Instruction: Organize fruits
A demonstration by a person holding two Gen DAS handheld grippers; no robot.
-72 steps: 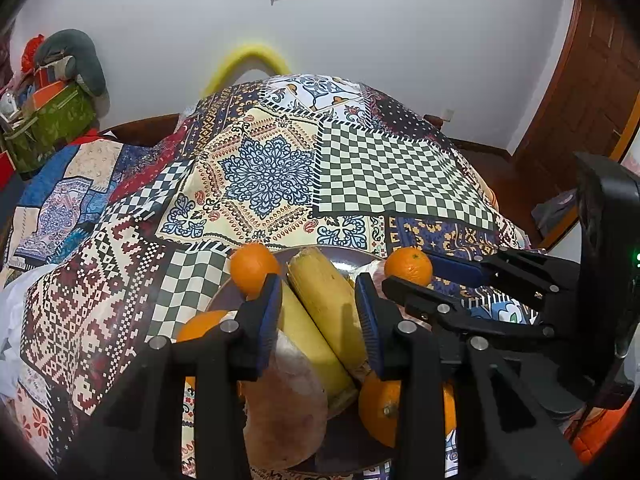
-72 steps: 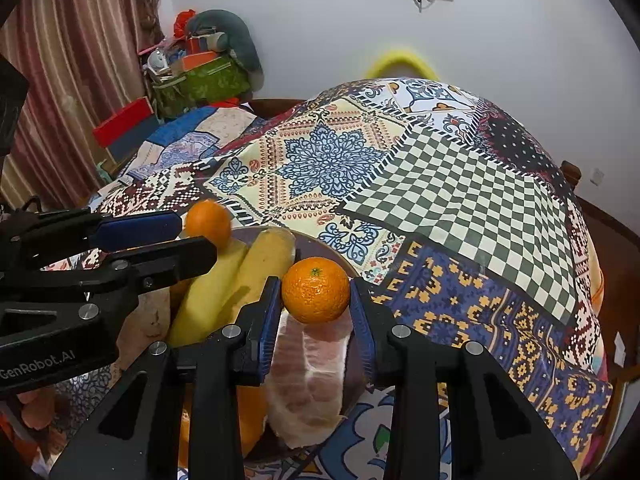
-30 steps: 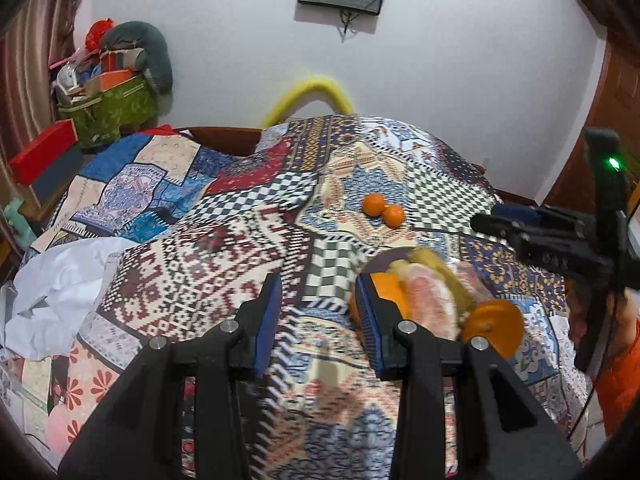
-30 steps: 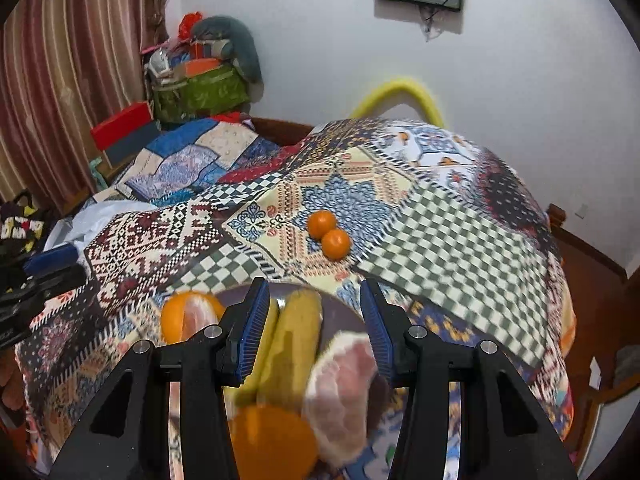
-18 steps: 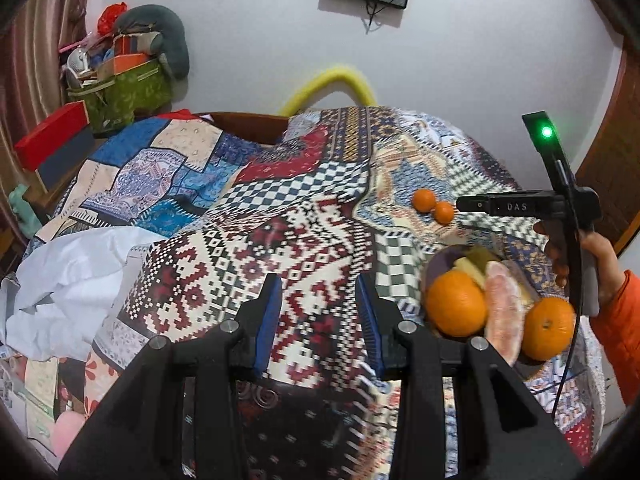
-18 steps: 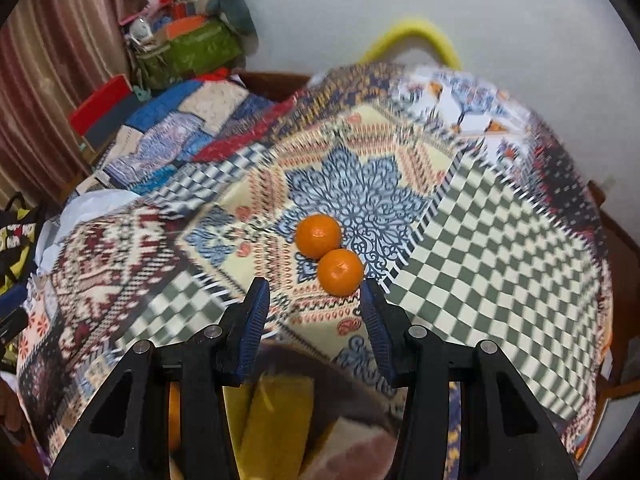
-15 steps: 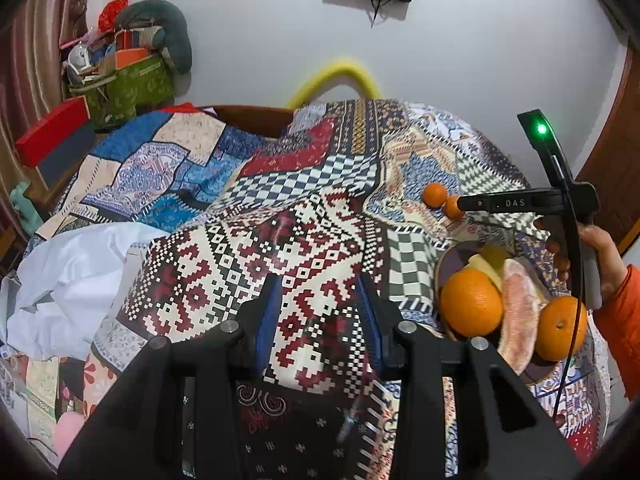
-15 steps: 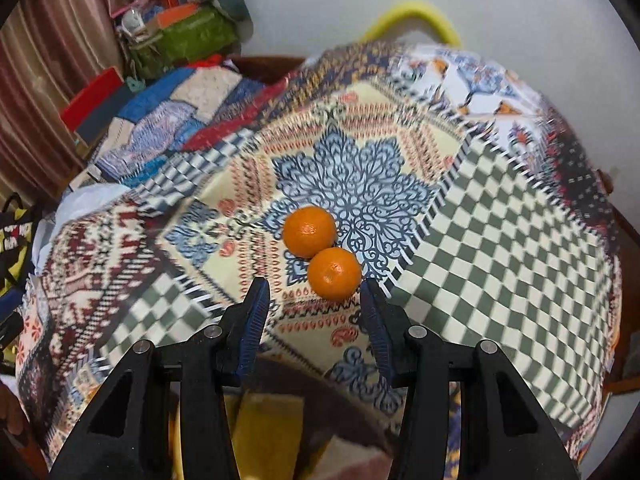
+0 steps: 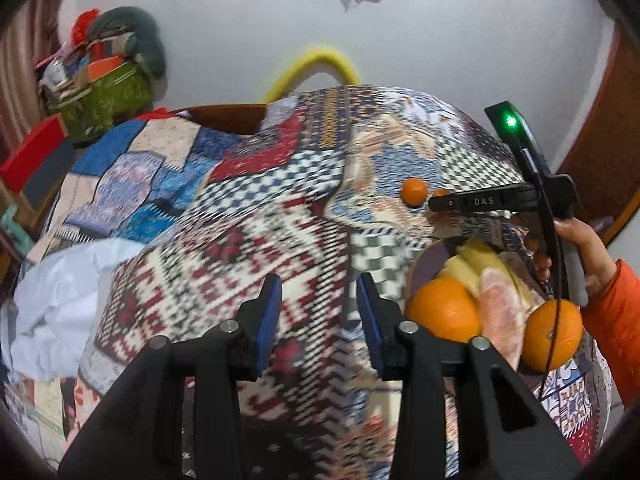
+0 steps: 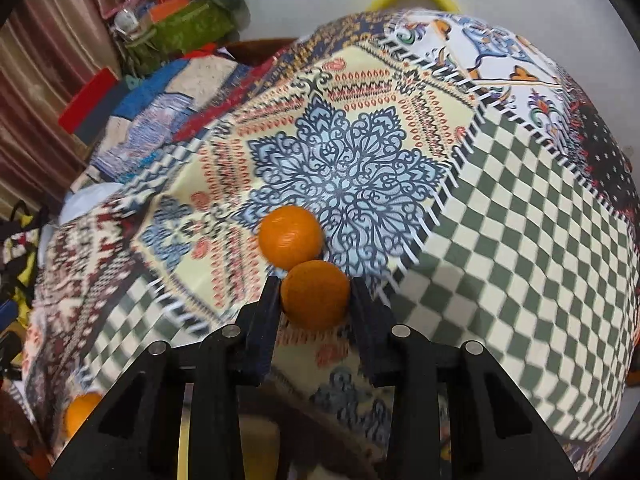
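Fruits are lying in two groups on the patchwork quilt (image 10: 500, 184). Starting from our right gripper (image 10: 314, 300), its jaws have just been closing and are now standing around the nearer small round orange tangerine (image 10: 314, 294), with the left pad touching its side and the right pad right at its other side; we cannot tell whether they are pressing. At about eleven o'clock from that fruit, the second small orange tangerine (image 10: 290, 236) is touching it, both sitting on the blue lace-patterned patch of the quilt. Toward seven o'clock, at the lower edge of the right wrist view, a blurred orange fruit and the dark rim of a dish are showing.

Our left gripper (image 9: 318, 312) is hanging over the red-and-white patterned part of the quilt with its blue-padded jaws apart, having just been opening, and nothing is sitting between them. At three o'clock from it, the dark round plate (image 9: 420, 276) is holding two large round oranges (image 9: 444, 310), yellow bananas (image 9: 472, 256) and a pale pink peeled pomelo segment (image 9: 500, 312). Beyond the plate, toward one o'clock, the two tangerines are lying well apart from it, with a hand (image 9: 580, 248) in an orange sleeve gripping the right gripper's handle.
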